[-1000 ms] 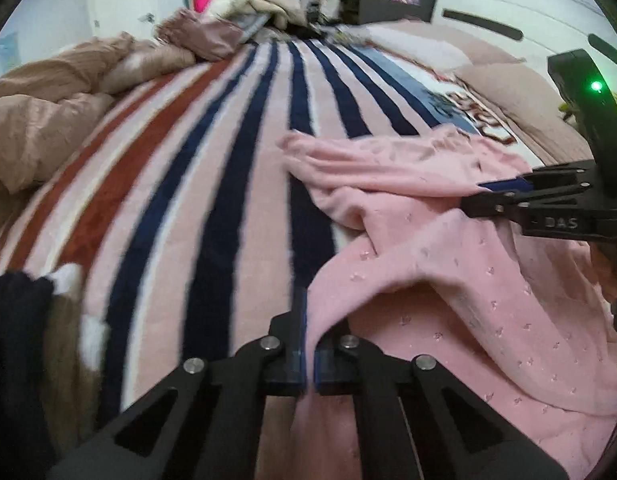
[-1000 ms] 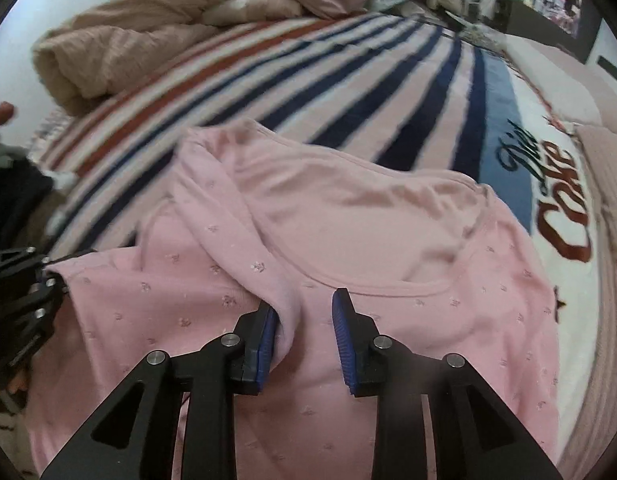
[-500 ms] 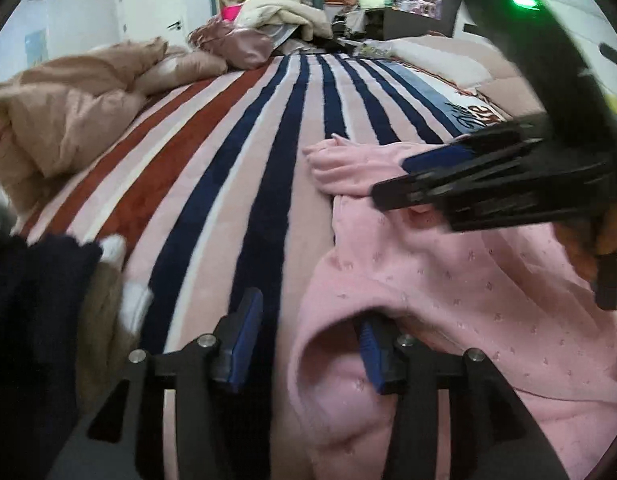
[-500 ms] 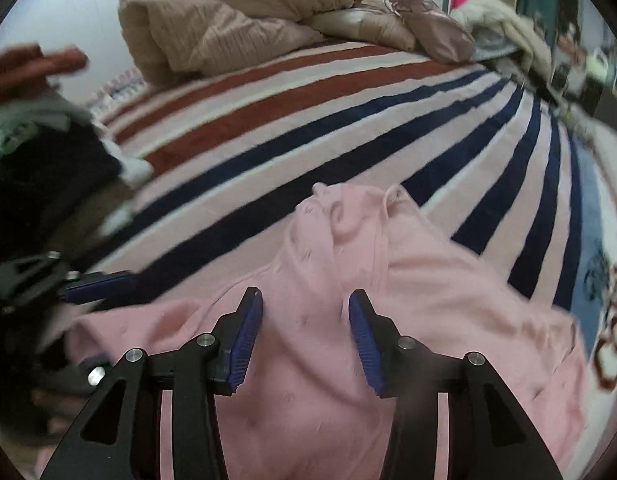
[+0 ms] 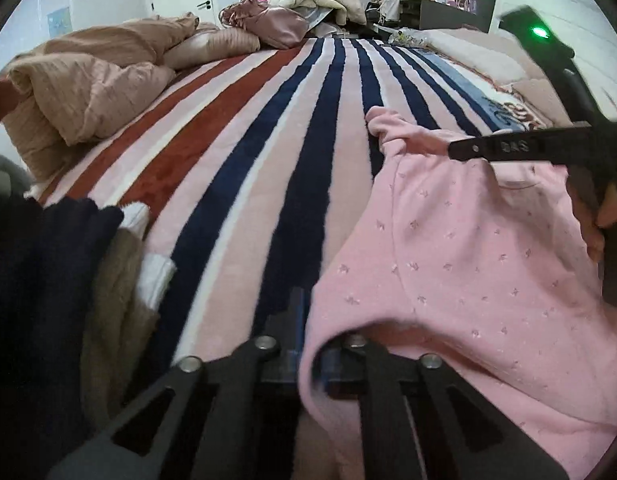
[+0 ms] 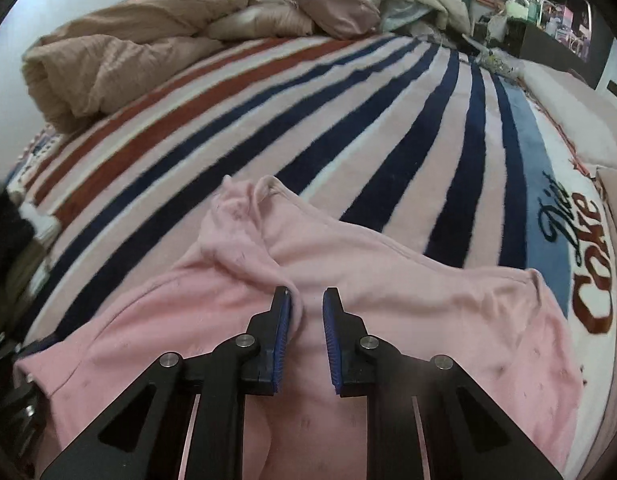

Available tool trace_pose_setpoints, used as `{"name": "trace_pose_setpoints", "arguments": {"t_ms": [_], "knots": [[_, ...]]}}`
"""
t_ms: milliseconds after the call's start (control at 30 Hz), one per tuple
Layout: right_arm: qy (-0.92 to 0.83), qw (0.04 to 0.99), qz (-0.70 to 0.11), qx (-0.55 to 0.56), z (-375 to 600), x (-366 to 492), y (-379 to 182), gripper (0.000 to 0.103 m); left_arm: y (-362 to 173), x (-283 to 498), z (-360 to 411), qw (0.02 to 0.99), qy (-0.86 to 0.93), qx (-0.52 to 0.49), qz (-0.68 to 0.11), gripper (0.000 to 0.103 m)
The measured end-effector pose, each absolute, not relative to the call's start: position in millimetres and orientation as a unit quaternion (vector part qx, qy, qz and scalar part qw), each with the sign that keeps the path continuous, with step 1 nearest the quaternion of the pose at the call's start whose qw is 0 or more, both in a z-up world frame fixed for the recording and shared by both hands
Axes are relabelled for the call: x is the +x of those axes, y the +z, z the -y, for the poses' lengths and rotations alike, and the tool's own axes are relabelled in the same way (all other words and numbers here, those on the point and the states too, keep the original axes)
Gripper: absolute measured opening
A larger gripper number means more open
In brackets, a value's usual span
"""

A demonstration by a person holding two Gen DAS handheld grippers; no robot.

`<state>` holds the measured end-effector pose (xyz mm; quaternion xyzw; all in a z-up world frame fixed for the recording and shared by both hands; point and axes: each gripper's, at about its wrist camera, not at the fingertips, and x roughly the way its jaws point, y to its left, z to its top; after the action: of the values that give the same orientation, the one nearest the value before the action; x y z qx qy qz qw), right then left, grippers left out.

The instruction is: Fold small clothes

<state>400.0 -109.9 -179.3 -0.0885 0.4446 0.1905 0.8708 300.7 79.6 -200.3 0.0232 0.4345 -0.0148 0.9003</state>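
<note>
A pink dotted garment (image 5: 468, 248) lies rumpled on the striped blanket, one sleeve bunched toward the far side. My left gripper (image 5: 314, 344) sits at its near left edge. Its jaws are closing, with the hem pinched between the pads and draped over the right finger. In the right wrist view the garment (image 6: 408, 280) spreads under my right gripper (image 6: 308, 320). Those jaws are closing too, with a raised fold of pink fabric between them. The fold leans on the left pad and a gap shows at the right pad. The right gripper (image 5: 460, 148) also shows side-on over the garment's far part.
The striped blanket (image 5: 268, 160) covers the bed. A tan duvet (image 5: 88, 92) is heaped at the far left. Dark and beige clothes (image 5: 48, 280) are piled at the near left. Pillows (image 6: 568, 112) line the right side, and clutter and shelves stand beyond the bed.
My left jaws opened around the garment's near edge and then closed on it. The right gripper slid across the garment to a raised fold, and its jaws widened, then narrowed.
</note>
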Motion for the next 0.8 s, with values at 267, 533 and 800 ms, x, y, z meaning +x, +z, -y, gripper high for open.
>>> {"name": "trace_pose_setpoints", "arguments": {"t_ms": [267, 533, 800], "knots": [[0.238, 0.866, -0.435, -0.062, 169.0, 292.2, -143.9, 0.046, -169.0, 259.4, -69.9, 0.909, -0.081, 0.011, -0.408, 0.046], [0.186, 0.846, -0.494, -0.078, 246.5, 191.8, -195.3, 0.042, -149.5, 210.8, -51.3, 0.916, -0.122, 0.01, -0.381, 0.053], [0.156, 0.878, -0.448, -0.064, 265.5, 146.2, -189.4, 0.001, -139.5, 177.6, -39.5, 0.918, -0.136, -0.003, -0.372, 0.053]]}}
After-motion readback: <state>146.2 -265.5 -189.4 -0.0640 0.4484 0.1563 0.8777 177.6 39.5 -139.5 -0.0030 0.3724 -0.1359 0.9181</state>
